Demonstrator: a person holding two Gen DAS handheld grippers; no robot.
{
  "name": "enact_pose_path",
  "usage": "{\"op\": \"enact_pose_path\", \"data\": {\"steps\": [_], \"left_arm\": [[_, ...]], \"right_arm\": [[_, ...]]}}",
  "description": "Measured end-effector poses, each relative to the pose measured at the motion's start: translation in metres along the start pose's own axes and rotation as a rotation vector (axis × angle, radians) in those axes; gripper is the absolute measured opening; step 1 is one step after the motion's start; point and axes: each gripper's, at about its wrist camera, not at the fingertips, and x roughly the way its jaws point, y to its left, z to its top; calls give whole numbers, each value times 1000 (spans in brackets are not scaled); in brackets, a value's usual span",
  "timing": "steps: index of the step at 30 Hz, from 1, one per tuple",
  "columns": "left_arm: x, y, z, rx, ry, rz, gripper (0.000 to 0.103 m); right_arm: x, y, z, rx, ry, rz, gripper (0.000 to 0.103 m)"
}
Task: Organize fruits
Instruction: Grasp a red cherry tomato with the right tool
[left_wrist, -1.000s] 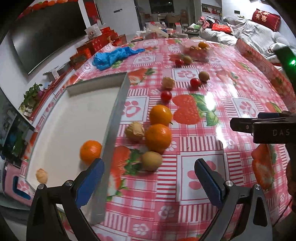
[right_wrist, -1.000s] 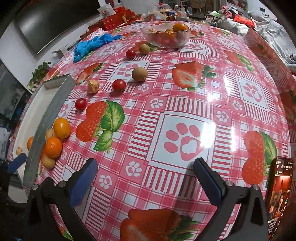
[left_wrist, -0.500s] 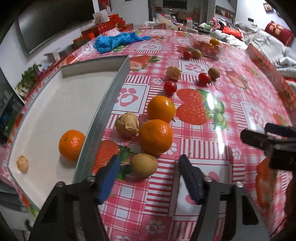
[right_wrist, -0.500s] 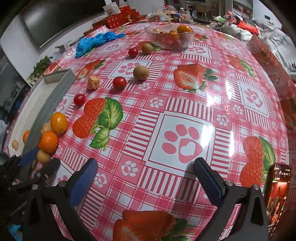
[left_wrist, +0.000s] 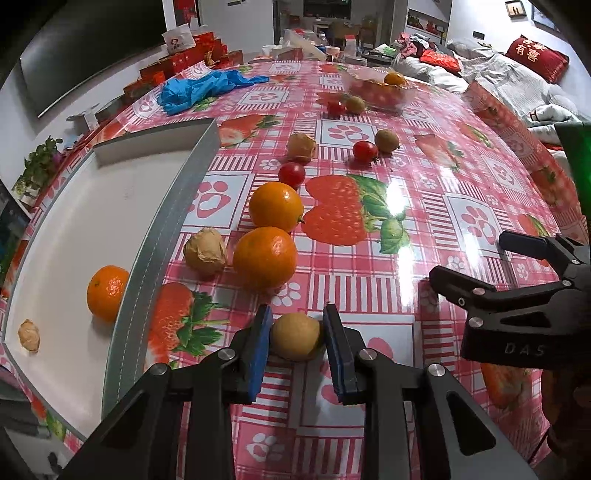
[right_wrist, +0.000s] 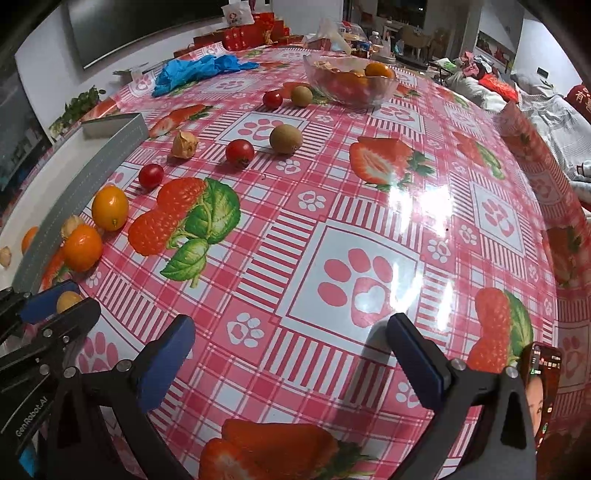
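1. The left gripper (left_wrist: 296, 345) has just been closing, and its blue pads (left_wrist: 258, 350) now sit clamped on a small tan fruit (left_wrist: 295, 341) at the bottom centre of the left wrist view. The fruit looks like it's resting on the tablecloth (left_wrist: 369, 295), not lifted yet. The right gripper (right_wrist: 288, 354) is spread wide with nothing in it, low in its own view over a paw print.

2. Main worry imo: the fruit is round and smooth, and the pads catch it near its sides. If the pinch sits below or above the middle, it can squirt out forward on the lift and roll into the oranges (left_wrist: 265, 257) just above it in the frame.

3. Squeeze too hard and a soft fruit bruises or splits. Can't tell how ripe it is.

4. The tray (left_wrist: 155, 236) is at the left of the frame, and its grey wall stands up between fruit and floor. Carrying low means clipping that wall and knocking the fruit loose.

5. The tray already holds an orange (left_wrist: 107, 291) and a papery husk fruit (left_wrist: 28, 335) at lower left. Dropping from height could bounce the new one onto them, or out.

6. The right gripper's fingers poke in at the right edge of the left view, fairly near. If both hands move at once they could bump.

7. The tablecloth is glossy, so anything nudged probably keeps rolling.
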Motion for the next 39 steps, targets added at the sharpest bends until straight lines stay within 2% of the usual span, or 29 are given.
{"op": "enact_pose_path", "data": {"steps": [8,15,21,24,29,31,33,35,36,37,39], "left_arm": [[-5,9,-9,1,-5,8,30],[-5,12,-9,-3,-6,-2,30],[-5,15,-10,-6,-3,-8,30],[-6,15,-10,-1,-6,-6,30],[-6,17,-10,-3,-7,-9,30],[-6,17,-10,-1,-8,-8,30],[-6,17,-10,-1,-9,-7,30],[-6,17,-10,-5,-9,-9,30],[-6,17,-10,-5,-9,-8,30],[-6,16,-10,-4,-10,-8,30],[-6,16,-11,-2,-11,-10,30]], "right_arm": [[1,-1,3,8,1,-5,103],[17,-4,34,49,62,-26,103],[28,3,62,86,34,-9,103],[34,14,75,85,15,52,96],[43,32,91,84,-20,33,86],[44,36,95,79,-36,29,68],[45,40,99,72,-46,27,60],[46,40,102,72,-55,31,46],[46,38,104,77,-60,42,30],[46,35,105,84,-57,59,24],[45,27,104,119,-49,119,24]]}}
